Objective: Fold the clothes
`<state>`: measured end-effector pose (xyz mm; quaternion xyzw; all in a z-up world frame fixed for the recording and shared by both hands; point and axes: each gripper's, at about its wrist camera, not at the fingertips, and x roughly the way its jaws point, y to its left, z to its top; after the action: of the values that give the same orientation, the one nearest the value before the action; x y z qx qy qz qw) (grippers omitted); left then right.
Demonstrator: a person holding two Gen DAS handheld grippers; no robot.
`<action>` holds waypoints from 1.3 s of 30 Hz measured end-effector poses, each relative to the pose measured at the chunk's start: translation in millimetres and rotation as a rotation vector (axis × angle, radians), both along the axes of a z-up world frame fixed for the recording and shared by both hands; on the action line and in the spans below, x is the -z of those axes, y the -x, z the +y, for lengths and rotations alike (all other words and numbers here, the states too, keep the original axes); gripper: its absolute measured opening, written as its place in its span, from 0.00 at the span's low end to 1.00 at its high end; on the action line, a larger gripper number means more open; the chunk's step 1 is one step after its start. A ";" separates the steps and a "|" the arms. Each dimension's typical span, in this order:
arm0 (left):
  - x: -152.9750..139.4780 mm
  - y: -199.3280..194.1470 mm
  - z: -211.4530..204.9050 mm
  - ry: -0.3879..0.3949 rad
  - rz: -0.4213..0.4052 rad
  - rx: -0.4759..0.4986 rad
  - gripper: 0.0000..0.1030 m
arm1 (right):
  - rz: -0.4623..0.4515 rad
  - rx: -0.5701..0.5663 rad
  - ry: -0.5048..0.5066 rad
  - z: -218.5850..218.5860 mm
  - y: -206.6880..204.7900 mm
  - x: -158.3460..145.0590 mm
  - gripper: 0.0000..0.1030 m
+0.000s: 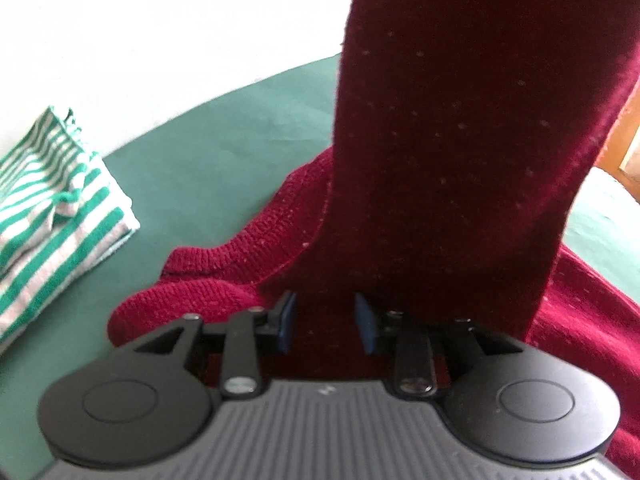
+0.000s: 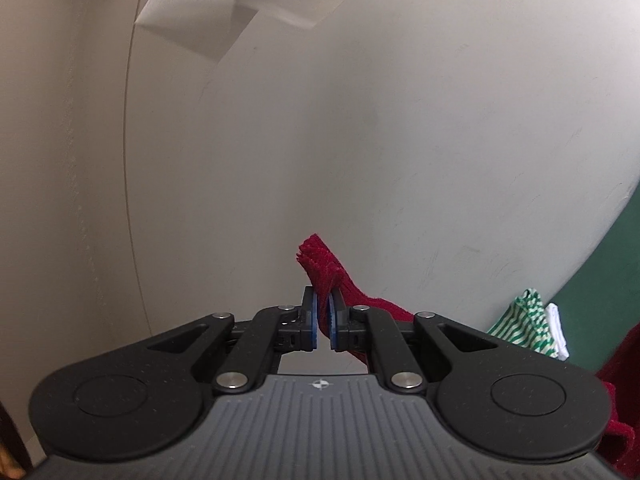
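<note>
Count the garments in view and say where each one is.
2. The red sweater lies on the green table, one part lifted by the right gripper. The striped garment sits folded to its left. Others may be hidden.

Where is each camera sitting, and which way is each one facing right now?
Left wrist: on the left gripper, angled down at the red sweater on the green table; open fingers show.
Right wrist: on the right gripper, facing the wall, shut on the sweater's cuff.
Shared: sweater, striped folded shirt, table.
</note>
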<state>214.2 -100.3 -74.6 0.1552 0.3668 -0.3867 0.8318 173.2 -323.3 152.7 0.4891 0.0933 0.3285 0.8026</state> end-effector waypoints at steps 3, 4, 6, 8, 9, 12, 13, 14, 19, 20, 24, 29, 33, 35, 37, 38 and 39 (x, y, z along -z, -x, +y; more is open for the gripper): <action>-1.2 2.6 14.6 -0.024 -0.014 0.018 0.33 | -0.041 -0.037 0.001 5.2 2.7 -7.5 0.06; 0.0 0.8 18.8 -0.027 -0.005 0.013 0.32 | -0.057 -0.051 0.000 6.6 4.4 -9.7 0.06; 1.9 -4.9 24.8 -0.009 0.023 -0.007 0.33 | -0.087 -0.077 -0.002 9.4 7.8 -13.8 0.06; 2.2 -8.2 27.9 0.017 0.044 -0.014 0.32 | -0.104 -0.099 0.000 12.6 10.4 -15.2 0.06; 2.2 -9.0 29.1 0.026 0.051 -0.016 0.32 | -0.111 -0.110 0.001 14.1 11.7 -15.7 0.06; 2.6 -12.6 36.2 0.054 0.077 -0.018 0.32 | -0.130 -0.139 0.013 15.0 17.0 -15.3 0.06; 2.6 -14.2 40.3 0.061 0.088 -0.016 0.32 | -0.139 -0.150 0.018 14.6 19.6 -16.1 0.06; 2.5 -15.9 43.4 0.065 0.098 -0.014 0.32 | -0.148 -0.161 0.023 14.3 22.2 -17.0 0.06; 0.0 -21.0 53.9 0.078 0.132 -0.013 0.32 | -0.193 -0.227 0.043 13.8 37.9 -19.1 0.06; 0.9 -21.0 56.0 0.082 0.135 -0.019 0.33 | -0.199 -0.247 0.040 14.4 42.9 -17.6 0.06; 5.5 -15.8 59.4 0.067 0.115 -0.023 0.34 | -0.194 -0.311 0.072 18.3 65.3 -6.9 0.06; 11.8 -24.4 55.1 0.055 0.093 -0.016 0.33 | -0.117 -0.385 0.137 18.6 94.7 14.7 0.06; 5.3 -22.8 55.0 0.039 0.071 -0.011 0.33 | -0.020 -0.411 0.199 13.4 122.4 37.2 0.06; 2.3 -20.4 53.5 0.031 0.067 -0.009 0.32 | 0.019 -0.417 0.223 10.0 140.4 50.8 0.06; -0.9 -19.5 55.0 0.021 0.060 -0.008 0.32 | 0.057 -0.427 0.237 9.1 147.4 56.6 0.06; -1.1 -19.5 55.1 0.016 0.055 -0.009 0.33 | 0.074 -0.434 0.245 9.1 149.5 58.7 0.06; 3.3 -19.8 47.5 0.011 0.055 -0.007 0.33 | 0.091 -0.442 0.258 11.9 151.2 59.7 0.06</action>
<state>233.9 -52.8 -77.9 0.1386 0.3878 -0.3897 0.8237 22.0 -311.4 93.0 0.3646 0.2751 0.4590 0.7621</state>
